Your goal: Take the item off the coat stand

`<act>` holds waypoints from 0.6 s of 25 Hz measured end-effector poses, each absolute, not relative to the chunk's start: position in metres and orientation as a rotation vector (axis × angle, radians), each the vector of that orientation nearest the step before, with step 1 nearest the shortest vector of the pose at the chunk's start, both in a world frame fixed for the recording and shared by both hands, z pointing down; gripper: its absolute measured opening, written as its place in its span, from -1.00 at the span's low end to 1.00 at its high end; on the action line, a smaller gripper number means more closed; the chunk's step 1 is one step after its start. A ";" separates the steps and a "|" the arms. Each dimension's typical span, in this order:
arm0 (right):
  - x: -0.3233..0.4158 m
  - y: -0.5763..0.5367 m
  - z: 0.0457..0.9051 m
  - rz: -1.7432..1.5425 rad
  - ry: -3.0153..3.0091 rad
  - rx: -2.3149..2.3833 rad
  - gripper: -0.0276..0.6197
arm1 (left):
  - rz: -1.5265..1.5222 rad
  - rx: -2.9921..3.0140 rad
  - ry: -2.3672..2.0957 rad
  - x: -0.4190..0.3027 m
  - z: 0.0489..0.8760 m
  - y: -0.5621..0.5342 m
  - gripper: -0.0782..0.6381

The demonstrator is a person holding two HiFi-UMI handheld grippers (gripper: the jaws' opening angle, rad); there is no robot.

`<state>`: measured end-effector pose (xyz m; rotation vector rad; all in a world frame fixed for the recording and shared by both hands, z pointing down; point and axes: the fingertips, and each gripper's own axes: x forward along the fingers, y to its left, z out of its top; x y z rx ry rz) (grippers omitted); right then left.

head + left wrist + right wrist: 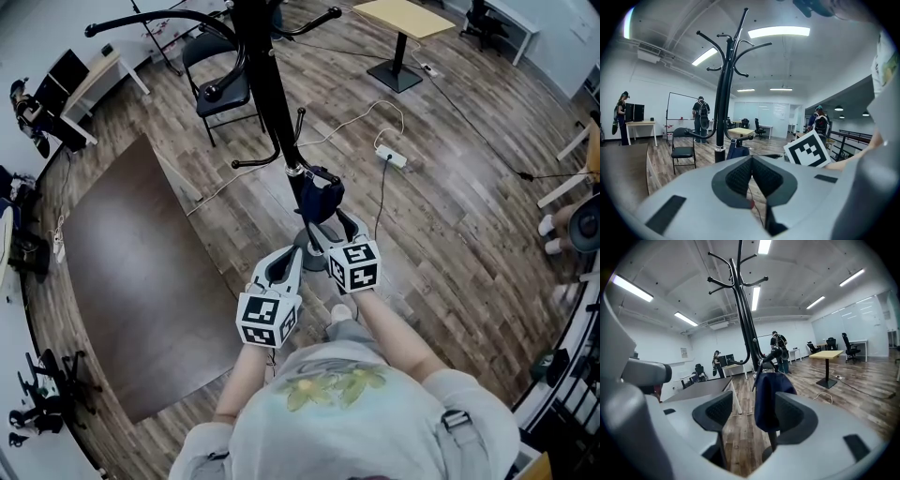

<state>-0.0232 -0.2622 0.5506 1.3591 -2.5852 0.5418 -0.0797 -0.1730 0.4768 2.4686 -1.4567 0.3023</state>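
Observation:
A black coat stand [267, 84] rises in front of me, and a dark blue fabric item [317, 199] hangs from one of its low hooks. My right gripper [336, 225] is at that item. In the right gripper view the item [768, 399] hangs between the open jaws of the gripper [752, 411], close against the right pad and apart from the left one. My left gripper [292, 251] stays lower left of the item, jaws together and empty [751, 161]. From it I see the stand [724, 108] and the item [737, 152] just ahead.
A black folding chair [220, 89] stands behind the stand. A large brown platform [122, 272] lies to the left. A power strip [392, 157] and its cables run over the wooden floor on the right. A yellow table [403, 19] is further back. People stand at desks [701, 117].

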 end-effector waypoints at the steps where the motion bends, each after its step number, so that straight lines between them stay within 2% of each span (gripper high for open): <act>1: -0.022 -0.265 0.554 0.543 -2.572 1.366 -0.08 | 0.302 2.466 -1.460 -0.080 0.477 -0.175 -0.74; 15: -0.026 -0.306 0.589 0.583 -2.457 1.397 -0.05 | 0.311 2.431 -1.484 -0.074 0.488 -0.195 -0.74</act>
